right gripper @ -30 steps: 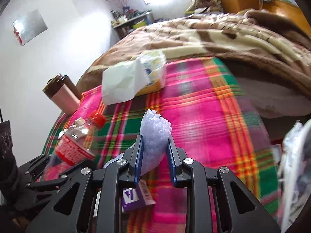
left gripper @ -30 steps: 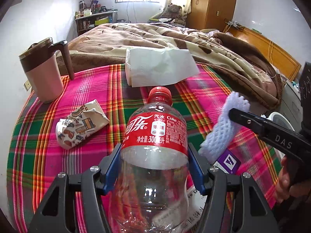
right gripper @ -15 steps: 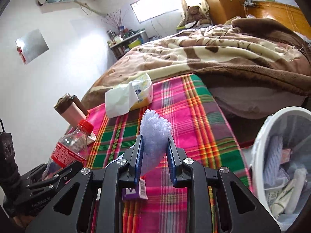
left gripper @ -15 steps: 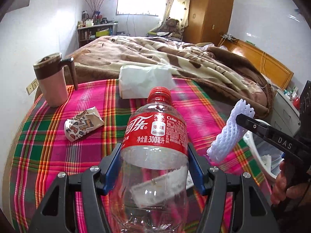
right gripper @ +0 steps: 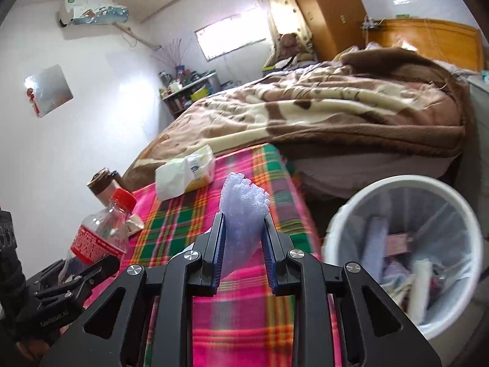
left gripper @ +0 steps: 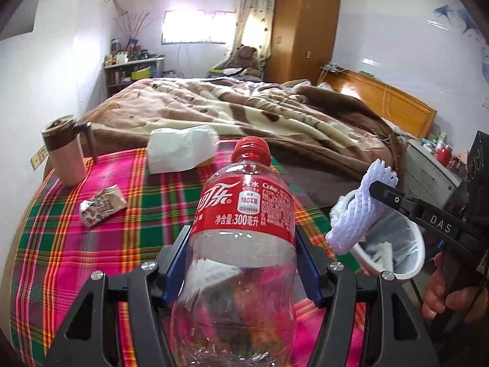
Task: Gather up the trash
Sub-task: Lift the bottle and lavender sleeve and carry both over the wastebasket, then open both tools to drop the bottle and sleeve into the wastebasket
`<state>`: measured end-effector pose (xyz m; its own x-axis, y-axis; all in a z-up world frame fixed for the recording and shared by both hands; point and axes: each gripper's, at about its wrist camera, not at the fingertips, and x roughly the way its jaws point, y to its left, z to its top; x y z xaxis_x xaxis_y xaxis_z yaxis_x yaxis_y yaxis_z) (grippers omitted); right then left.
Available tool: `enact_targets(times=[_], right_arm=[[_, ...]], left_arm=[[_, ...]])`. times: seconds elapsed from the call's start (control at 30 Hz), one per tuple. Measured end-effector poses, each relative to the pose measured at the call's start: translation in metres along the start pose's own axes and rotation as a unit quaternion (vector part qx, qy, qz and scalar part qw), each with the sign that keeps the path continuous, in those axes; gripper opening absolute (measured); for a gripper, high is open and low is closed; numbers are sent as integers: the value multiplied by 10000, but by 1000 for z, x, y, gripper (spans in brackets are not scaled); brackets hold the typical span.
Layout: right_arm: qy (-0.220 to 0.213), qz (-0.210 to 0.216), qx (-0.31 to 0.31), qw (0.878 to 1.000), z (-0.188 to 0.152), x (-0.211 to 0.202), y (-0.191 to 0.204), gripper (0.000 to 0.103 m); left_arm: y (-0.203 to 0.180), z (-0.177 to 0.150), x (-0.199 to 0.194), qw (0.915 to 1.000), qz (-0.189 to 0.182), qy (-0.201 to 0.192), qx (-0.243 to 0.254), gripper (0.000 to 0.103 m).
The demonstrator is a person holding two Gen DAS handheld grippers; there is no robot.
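Observation:
My left gripper (left gripper: 243, 263) is shut on an empty clear cola bottle (left gripper: 244, 229) with a red cap and red label, held upright above the plaid tablecloth (left gripper: 61, 244). In the right wrist view the same bottle (right gripper: 99, 232) shows at the left. My right gripper (right gripper: 243, 244) is shut on a white foam fruit net (right gripper: 243, 211). From the left wrist that net (left gripper: 356, 211) hangs in front of a white trash bin (left gripper: 418, 244). The bin (right gripper: 336, 232), lined with a bag and holding several pieces of rubbish, stands beside the table at the right. A crumpled printed wrapper (left gripper: 102, 206) lies on the cloth.
A pink and brown lidded mug (left gripper: 65, 150) stands at the table's far left. A tissue pack (left gripper: 180, 150) lies at the far edge. Behind is a bed with a brown blanket (left gripper: 259, 116). A person's hand (left gripper: 449, 293) grips the right tool's handle.
Both grippers have lifted and drawn back from the table with the bottle and the foam net. The view has swung right, and the trash bin has come into sight.

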<state>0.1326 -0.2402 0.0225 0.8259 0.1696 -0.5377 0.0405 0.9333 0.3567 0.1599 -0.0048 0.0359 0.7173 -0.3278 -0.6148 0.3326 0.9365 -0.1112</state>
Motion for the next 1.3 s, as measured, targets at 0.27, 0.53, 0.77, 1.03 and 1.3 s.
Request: enact_targets(times=[0.27, 0.53, 0.77, 1.03, 1.3], right_arm=[[-201, -331, 147, 9991, -2, -26, -34, 24], [-335, -760, 350, 9959, -3, -45, -67, 24], [-286, -1135, 395, 9923, -4, -45, -89, 24], [-127, -1415, 440, 9889, -7, -46, -113, 25], [114, -1747, 317, 9841, -7, -44, -132, 27]], left_arm=[[-46, -2, -4, 9992, -278, -97, 259, 65], [-91, -5, 8, 9972, -536, -31, 514, 65], [-128, -9, 23, 9943, -797, 46, 711, 65], [-164, -10, 39, 9908, -1009, 116, 894, 65], [-197, -15, 56, 9868, -1164, 315, 1081, 66]])
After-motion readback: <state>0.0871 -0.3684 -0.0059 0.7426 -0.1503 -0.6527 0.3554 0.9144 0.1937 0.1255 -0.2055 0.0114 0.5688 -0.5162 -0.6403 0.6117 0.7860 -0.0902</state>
